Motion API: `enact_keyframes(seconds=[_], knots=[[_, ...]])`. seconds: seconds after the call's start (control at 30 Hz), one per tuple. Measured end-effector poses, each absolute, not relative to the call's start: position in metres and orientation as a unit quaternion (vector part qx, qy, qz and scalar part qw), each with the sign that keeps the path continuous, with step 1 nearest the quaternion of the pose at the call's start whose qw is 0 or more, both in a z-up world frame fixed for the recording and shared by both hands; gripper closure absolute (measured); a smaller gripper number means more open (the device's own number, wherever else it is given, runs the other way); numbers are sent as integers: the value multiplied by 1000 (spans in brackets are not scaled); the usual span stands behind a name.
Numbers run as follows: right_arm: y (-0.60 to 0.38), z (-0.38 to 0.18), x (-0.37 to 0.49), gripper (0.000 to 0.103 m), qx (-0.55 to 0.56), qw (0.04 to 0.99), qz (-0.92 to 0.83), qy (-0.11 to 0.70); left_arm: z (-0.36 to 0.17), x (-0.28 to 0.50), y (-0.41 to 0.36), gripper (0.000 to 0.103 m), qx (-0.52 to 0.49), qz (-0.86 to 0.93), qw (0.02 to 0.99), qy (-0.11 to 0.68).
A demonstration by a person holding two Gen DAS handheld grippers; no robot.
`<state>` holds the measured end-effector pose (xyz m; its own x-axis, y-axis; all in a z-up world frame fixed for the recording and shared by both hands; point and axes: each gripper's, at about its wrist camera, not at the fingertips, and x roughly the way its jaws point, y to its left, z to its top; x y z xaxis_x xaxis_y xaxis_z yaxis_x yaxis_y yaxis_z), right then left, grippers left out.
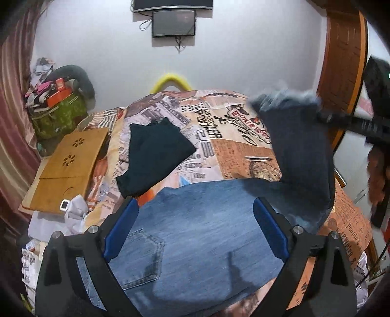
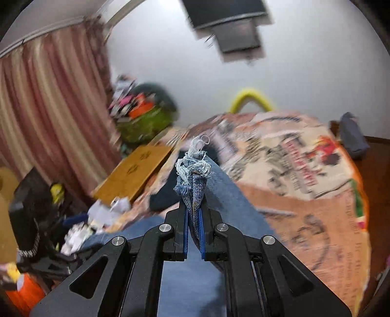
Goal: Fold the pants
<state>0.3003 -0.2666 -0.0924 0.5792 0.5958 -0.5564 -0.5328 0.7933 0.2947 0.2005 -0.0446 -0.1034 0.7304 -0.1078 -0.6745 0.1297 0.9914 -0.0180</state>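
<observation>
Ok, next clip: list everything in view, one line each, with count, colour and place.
jeans: one, blue, on bed, frayed hem lifted at right
black garment: one, folded, mid-bed
bedspread: one, orange newsprint pattern
wooden tray: one, tan, bed's left edge
green bag: one, stuffed, far left
curtain: one, pink striped, left
screens: two, dark, on wall
left gripper: open, over jeans
right gripper: shut on hem

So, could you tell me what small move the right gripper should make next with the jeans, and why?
Probably carry the frayed hem across toward the waist end and lay it down. The right gripper is shut on the hem, with that leg of the jeans lifted off the bed. The left gripper hovers open over the seat near the back pocket, so nothing pins the fold yet.
</observation>
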Motion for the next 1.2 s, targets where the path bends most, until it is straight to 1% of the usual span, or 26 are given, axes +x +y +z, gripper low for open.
enact_keyframes(seconds=[0.13, 0.3, 0.4, 0.5, 0.53, 0.6, 0.7, 0.73, 0.77, 0.83, 1.03, 1.1, 1.2], knots=[[-224, -128, 286, 97, 7, 858, 351, 374, -107, 194, -30, 7, 6, -54, 928, 368], [-197, -174, 271, 97, -29, 822, 370, 431, -116, 190, -15, 7, -7, -47, 922, 384], [-189, -193, 266, 93, -50, 797, 386, 462, -121, 190, -10, 7, -9, -43, 919, 391], [-193, -188, 260, 87, -52, 788, 397, 467, -125, 189, -9, 7, -11, -43, 917, 397], [-197, -184, 260, 83, -43, 782, 403, 474, -126, 190, -9, 7, -11, -43, 915, 400], [-204, -177, 262, 79, -28, 776, 412, 477, -126, 193, -10, 7, -11, -46, 914, 404], [-216, -159, 258, 66, -34, 798, 398, 451, -124, 201, -15, 7, -15, -59, 910, 410], [-221, -150, 258, 59, -36, 809, 392, 436, -123, 203, -17, 7, -16, -63, 910, 409], [-227, -144, 258, 54, -34, 818, 388, 423, -120, 207, -20, 7, -17, -68, 910, 408], [-241, -127, 264, 50, -26, 837, 374, 399, -116, 212, -26, 7, -16, -73, 911, 406], [-272, -101, 290, 49, -7, 875, 326, 359, -101, 239, -57, 7, 3, -93, 915, 393], [-278, -103, 299, 49, 1, 878, 316, 359, -102, 248, -66, 7, 4, -102, 912, 398], [-285, -121, 316, 49, 10, 876, 299, 379, -112, 269, -83, 7, 4, -112, 901, 420]])
